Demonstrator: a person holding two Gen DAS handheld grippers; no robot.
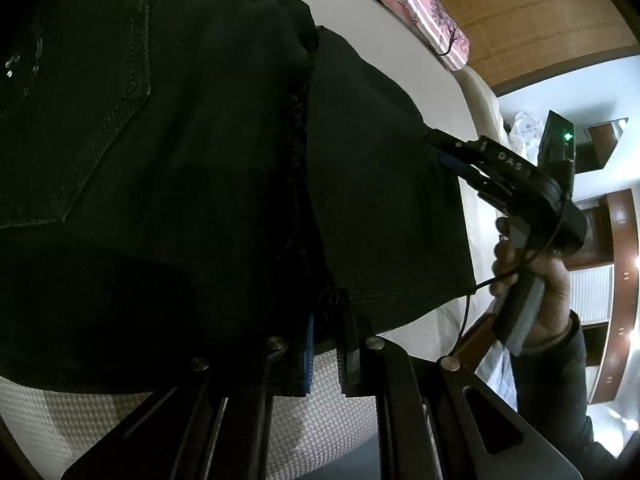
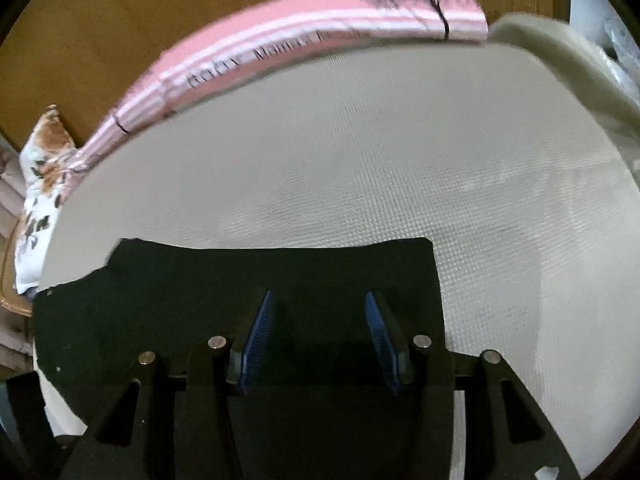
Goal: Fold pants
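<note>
The black pants (image 1: pixel 200 152) lie on the textured white bedspread (image 2: pixel 360 168), partly doubled over, their hem end toward the bed's near edge. They look like soft but fairly heavy denim — likely to drape and sag between grips, not to slip. The stitched hem and seams are probably the firmest places to take hold.

The left gripper (image 1: pixel 326 344) has its jaws nearly together on the dark seam edge, seemingly pinching it. The right gripper (image 2: pixel 320 340) stands with its jaws apart over the cloth.

Only the left wrist view shows the back pocket (image 1: pixel 80 120), the layering and the right gripper at the side edge. The right wrist view shows the pink pillow (image 2: pixel 320 32) along the far edge.
</note>
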